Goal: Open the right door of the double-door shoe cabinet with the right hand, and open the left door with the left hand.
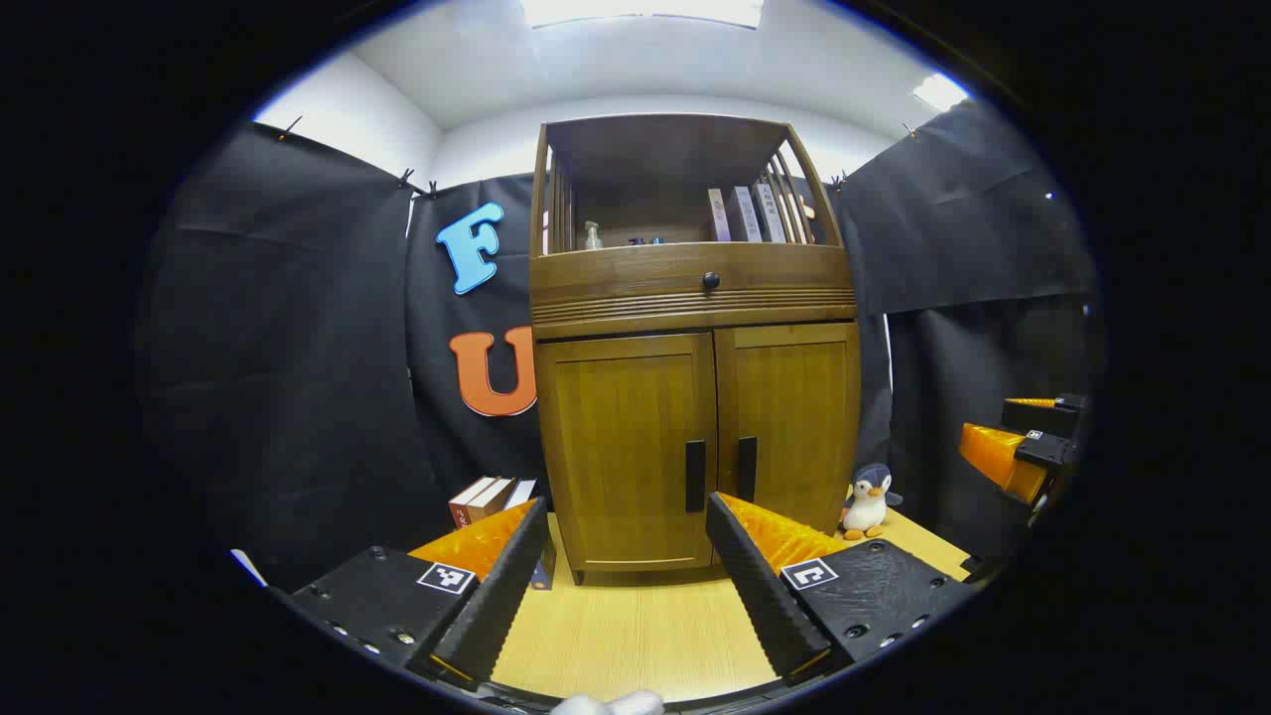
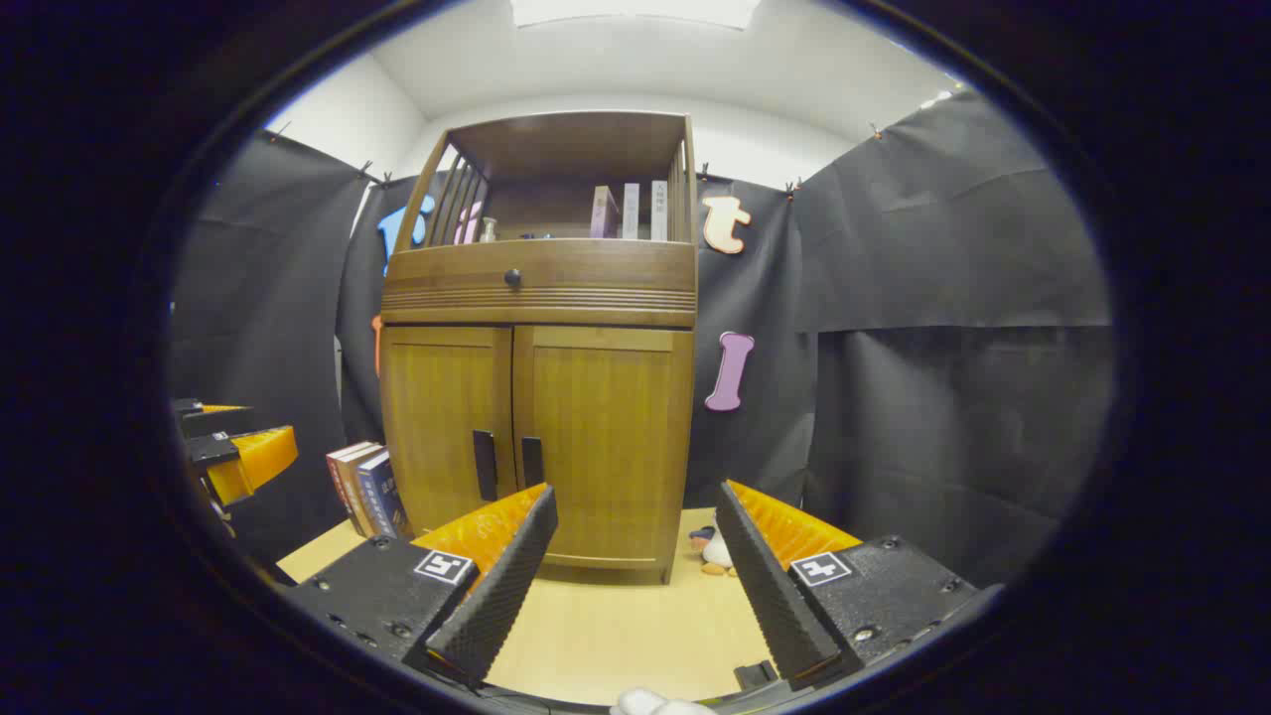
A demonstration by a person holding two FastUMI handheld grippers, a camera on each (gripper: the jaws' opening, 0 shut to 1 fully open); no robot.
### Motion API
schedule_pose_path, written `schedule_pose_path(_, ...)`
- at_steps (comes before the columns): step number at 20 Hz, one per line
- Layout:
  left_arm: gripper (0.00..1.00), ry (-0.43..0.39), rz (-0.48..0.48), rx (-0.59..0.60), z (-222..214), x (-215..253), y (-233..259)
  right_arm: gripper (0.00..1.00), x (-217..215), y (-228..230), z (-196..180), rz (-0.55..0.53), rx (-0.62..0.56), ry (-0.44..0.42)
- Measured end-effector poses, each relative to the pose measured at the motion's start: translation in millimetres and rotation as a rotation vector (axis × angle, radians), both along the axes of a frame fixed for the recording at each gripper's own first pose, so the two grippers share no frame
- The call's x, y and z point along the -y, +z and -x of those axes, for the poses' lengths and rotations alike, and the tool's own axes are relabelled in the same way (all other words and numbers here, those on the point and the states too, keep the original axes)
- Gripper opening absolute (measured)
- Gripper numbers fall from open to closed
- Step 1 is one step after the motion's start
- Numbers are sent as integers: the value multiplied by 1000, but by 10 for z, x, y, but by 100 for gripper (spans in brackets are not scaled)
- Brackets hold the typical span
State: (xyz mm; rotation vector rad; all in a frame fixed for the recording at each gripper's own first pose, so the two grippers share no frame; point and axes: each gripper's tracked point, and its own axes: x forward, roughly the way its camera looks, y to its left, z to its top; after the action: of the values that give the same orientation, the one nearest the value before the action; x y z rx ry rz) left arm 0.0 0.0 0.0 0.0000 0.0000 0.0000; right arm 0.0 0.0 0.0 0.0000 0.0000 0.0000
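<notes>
Nearest us, left tongs (image 1: 628,536) gape wide over the bare tabletop (image 1: 635,636), holding nothing. Right tongs (image 2: 635,526) likewise spread apart, empty. Beyond, the cabinet (image 1: 695,298) stands on the tabletop, both doors shut: left door (image 1: 628,447), right door (image 1: 789,427), dark handles (image 1: 695,476) side by side at the centre seam. Books (image 1: 487,499) left of it, toy penguin (image 1: 869,501) right

one shoe cabinet (image 1: 695,338), two closed doors, two door handles, one drawer knob (image 1: 711,281), one penguin toy (image 1: 869,501), two hand-held grippers
</notes>
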Motion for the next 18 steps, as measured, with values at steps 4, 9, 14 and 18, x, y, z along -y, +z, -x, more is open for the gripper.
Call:
schedule_pose_path(4, 96, -1, 3, 5, -5, -46, 27, 100, -55, 12, 12, 9, 2, 2)
schedule_pose_path(9, 96, -3, 0, 2, 40, -109, 16, 100, -112, 1, 46, 16, 2, 0)
schedule_pose_path(14, 96, -7, -10, 5, 121, -186, 4, 100, -154, -59, 66, 23, -1, -8)
schedule_pose_path(18, 96, -11, 1, -9, 174, -225, -14, 100, -141, -195, -97, 45, -11, -16)
